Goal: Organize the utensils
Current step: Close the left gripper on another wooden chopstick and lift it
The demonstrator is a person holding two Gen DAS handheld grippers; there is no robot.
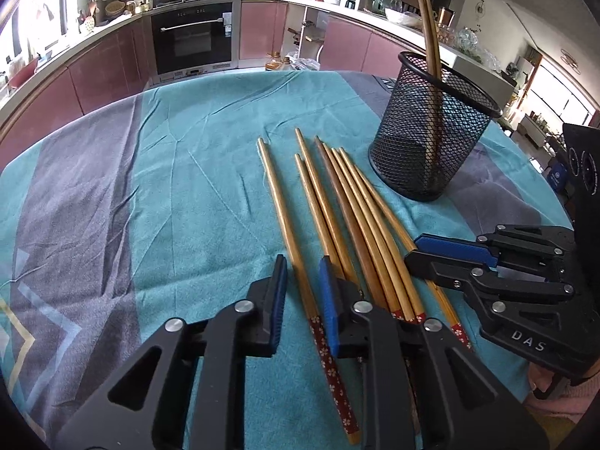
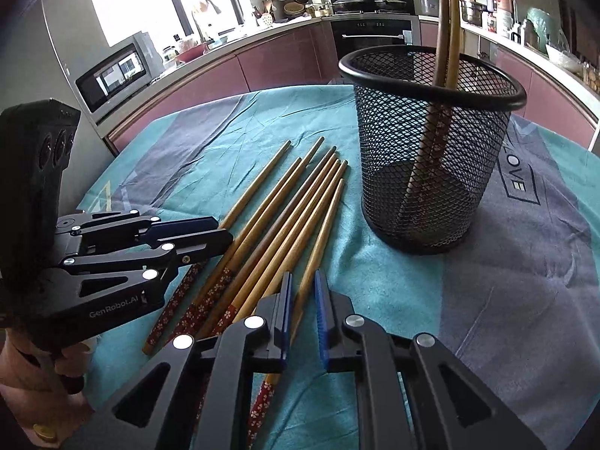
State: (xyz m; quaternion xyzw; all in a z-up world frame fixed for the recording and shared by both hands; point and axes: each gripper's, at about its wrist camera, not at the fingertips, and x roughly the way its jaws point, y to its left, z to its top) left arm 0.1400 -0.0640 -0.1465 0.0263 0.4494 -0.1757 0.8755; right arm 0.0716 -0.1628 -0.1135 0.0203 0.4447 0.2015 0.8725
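Several wooden chopsticks (image 1: 348, 206) (image 2: 292, 202) with red flowered ends lie side by side on the teal cloth. A black mesh holder (image 1: 431, 142) (image 2: 431, 150) stands upright beyond them with two chopsticks (image 1: 427, 18) (image 2: 448, 18) leaning in it. My left gripper (image 1: 303, 296) (image 2: 225, 230) straddles the leftmost chopstick (image 1: 277, 195); a thin gap shows beside the stick, so the pads are not pressing. My right gripper (image 2: 303, 300) (image 1: 412, 251) is shut on the rightmost chopstick (image 2: 326, 225), which lies flat on the cloth.
The teal and grey tablecloth (image 1: 168, 187) covers a round table whose far edge drops off toward pink kitchen cabinets and an oven (image 1: 195, 37). A person's hands (image 2: 22, 375) (image 1: 543, 386) hold both grippers at the near edge.
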